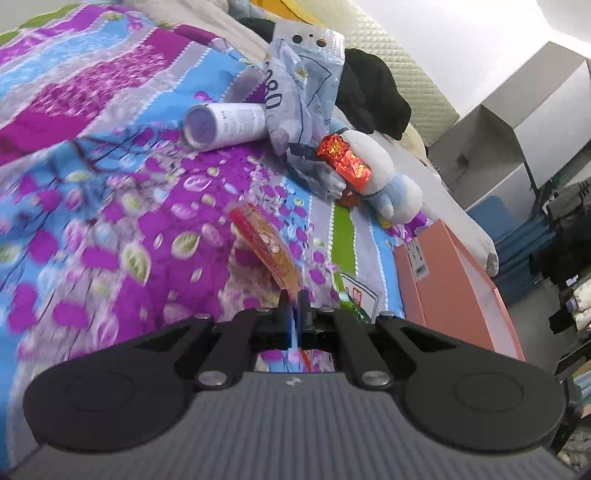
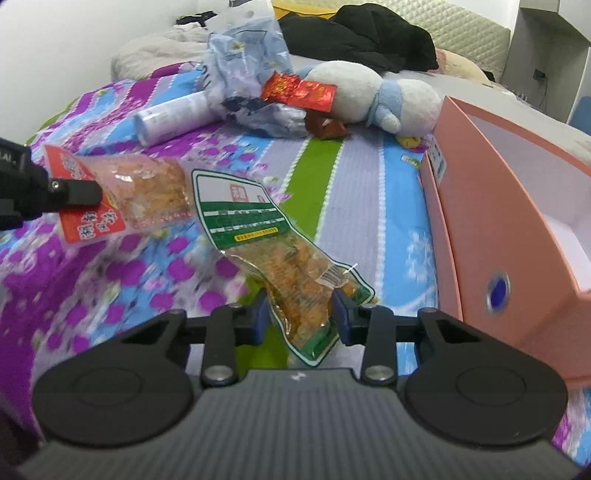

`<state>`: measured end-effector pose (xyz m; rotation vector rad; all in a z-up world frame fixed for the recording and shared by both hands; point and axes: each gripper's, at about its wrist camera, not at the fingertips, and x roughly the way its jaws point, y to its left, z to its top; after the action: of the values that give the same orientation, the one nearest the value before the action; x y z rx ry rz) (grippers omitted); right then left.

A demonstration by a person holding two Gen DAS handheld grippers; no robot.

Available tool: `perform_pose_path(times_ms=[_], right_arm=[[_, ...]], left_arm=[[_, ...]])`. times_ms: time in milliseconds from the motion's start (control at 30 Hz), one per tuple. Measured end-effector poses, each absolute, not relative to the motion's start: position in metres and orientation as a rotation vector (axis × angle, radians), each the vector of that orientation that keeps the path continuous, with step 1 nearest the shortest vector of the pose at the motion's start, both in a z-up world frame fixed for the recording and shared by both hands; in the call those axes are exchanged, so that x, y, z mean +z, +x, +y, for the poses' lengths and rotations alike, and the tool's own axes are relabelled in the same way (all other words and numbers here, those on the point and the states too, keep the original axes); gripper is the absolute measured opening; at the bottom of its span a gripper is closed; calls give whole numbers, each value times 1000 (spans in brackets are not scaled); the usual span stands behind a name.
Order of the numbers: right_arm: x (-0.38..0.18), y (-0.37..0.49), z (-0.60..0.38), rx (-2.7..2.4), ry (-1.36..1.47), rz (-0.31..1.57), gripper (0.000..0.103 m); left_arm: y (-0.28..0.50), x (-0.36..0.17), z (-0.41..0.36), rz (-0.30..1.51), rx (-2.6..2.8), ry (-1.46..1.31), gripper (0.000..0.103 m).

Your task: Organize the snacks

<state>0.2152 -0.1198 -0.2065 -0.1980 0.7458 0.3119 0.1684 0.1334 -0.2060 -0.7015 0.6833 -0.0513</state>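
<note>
My left gripper (image 1: 294, 301) is shut on a red and orange snack packet (image 1: 266, 245), seen edge-on and lifted above the bedspread. The same packet (image 2: 122, 192) shows in the right wrist view, gripped by the left gripper (image 2: 94, 192) at the left edge. My right gripper (image 2: 300, 314) is closed on the lower end of a green and white snack packet (image 2: 273, 243), which sticks up and away over the bed. A shiny red snack packet (image 2: 297, 90) rests against a crinkled blue-white bag (image 2: 247, 55); it also shows in the left wrist view (image 1: 345, 160).
An open pink box (image 2: 491, 192) with a white inside stands on the right; it shows in the left wrist view too (image 1: 454, 291). A white tube (image 1: 225, 123), a plush toy (image 2: 373, 96) and black clothing (image 2: 373, 33) lie further back on the floral bedspread (image 1: 110, 206).
</note>
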Motion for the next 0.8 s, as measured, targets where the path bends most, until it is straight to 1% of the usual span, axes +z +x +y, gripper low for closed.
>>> perform_pose_path(times_ms=[67, 167, 467, 567, 600, 667, 700, 733, 800], right_arm=[[-206, 205, -122, 312, -197, 753, 38], [-203, 188, -125, 318, -195, 765, 37], [-199, 148, -127, 338, -221, 793, 37], [-199, 145, -129, 357, -218, 789, 43], [-198, 144, -130, 358, -215, 785, 43], [-196, 145, -134, 379, -192, 802, 47], [-196, 146, -136, 398, -172, 812, 56], [-195, 146, -138, 419, -149, 821, 65], [-194, 145, -142, 457, -131, 830, 75]], left_arm=[[157, -206, 130, 698, -45, -708, 3], [141, -202, 120, 736, -13, -649, 3], [104, -204, 111, 810, -10, -649, 4], [100, -205, 110, 845, -7, -641, 8], [100, -205, 109, 855, -12, -636, 12], [97, -204, 108, 873, -9, -616, 34], [96, -202, 107, 879, -1, -606, 58], [93, -200, 106, 877, 3, -594, 72], [90, -196, 103, 874, -9, -567, 79]])
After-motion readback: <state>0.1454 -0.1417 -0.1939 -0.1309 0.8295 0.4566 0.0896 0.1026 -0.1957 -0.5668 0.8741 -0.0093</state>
